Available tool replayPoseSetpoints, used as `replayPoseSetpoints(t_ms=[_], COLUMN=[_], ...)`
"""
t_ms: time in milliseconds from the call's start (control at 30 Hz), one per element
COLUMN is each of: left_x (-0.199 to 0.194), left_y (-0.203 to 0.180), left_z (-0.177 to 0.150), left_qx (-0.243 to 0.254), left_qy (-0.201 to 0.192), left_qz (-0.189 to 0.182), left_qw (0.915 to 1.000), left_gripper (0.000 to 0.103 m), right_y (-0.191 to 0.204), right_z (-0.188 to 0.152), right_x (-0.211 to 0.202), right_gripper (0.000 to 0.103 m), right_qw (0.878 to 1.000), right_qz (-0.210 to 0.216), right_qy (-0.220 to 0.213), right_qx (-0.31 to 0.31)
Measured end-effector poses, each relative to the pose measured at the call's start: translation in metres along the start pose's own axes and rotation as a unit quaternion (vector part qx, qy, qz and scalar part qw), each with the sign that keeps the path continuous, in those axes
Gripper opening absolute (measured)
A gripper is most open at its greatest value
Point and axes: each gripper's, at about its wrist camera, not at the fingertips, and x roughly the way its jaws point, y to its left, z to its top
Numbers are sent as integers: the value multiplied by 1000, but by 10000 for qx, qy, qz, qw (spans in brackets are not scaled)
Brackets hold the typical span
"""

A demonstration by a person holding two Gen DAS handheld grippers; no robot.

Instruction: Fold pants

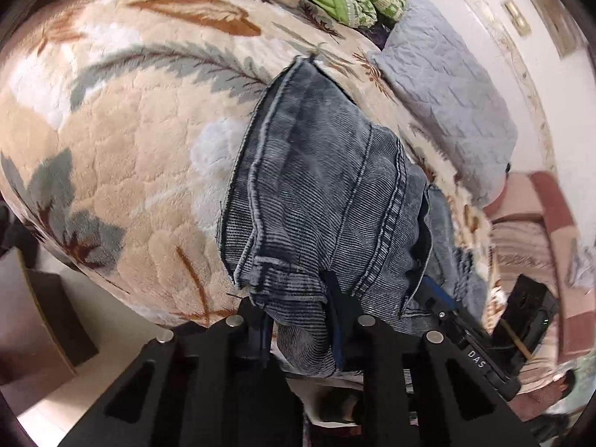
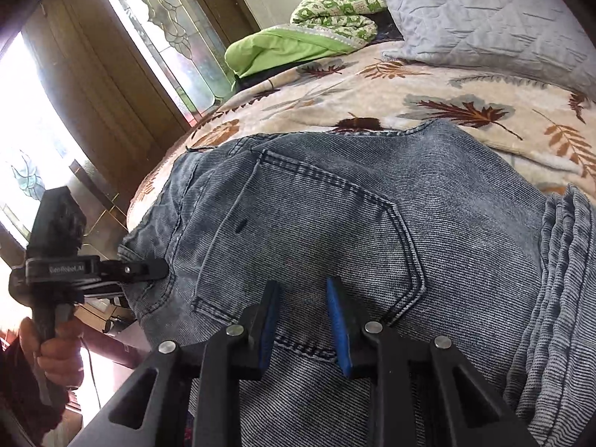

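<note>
Grey-blue denim pants point(image 1: 316, 186) lie on a leaf-print blanket point(image 1: 130, 130), reaching over the bed's near edge. My left gripper point(image 1: 298, 298) is shut on a bunched fold of their near end. In the right wrist view the left gripper point(image 2: 160, 270) bites the pants point(image 2: 335, 205) at their left edge, and a hand point(image 2: 52, 354) holds its handle. My right gripper point(image 2: 302, 282) sits over the back pocket, blue pads apart, flat denim showing in the gap. The right gripper point(image 1: 428, 287) meets the pants' right edge. Layered denim point(image 2: 558, 279) is stacked at the right.
A grey quilted pillow point(image 2: 484, 11) and a green patterned quilt point(image 2: 298, 41) lie at the far side of the blanket point(image 2: 409, 85). A wooden door with patterned glass point(image 2: 111, 74) stands left of the bed. A cardboard box point(image 1: 37, 316) sits on the floor.
</note>
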Motion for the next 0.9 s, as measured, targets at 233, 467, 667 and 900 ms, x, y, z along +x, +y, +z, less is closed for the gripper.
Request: replayPoseSetpoints(t_ms=[233,467,667,900], left_x=[-27,-54,-75,-58], left_y=[-42,-93,-160,-263], left_z=[3,4,-4,-28], left_qx=[524,1121,2042,3226], left_qy=[-350,-567,-717,-564], left_qz=[200,294,314,124], left_qw=[9978,9916,9758,9448], left_gripper=[23,22,22,22], right_y=[3,-1,-42,-122], right_z=[-6,-2,24,22], right_x=[-3,-9,-81,-216], right_gripper=[30,29,29,30], right_qw=[9998,9999,9956,9758], right_qz=[14,140,380,-740], right_qy=[-127,-52,-525,-1661], right_qx=[-128,3,671,1213])
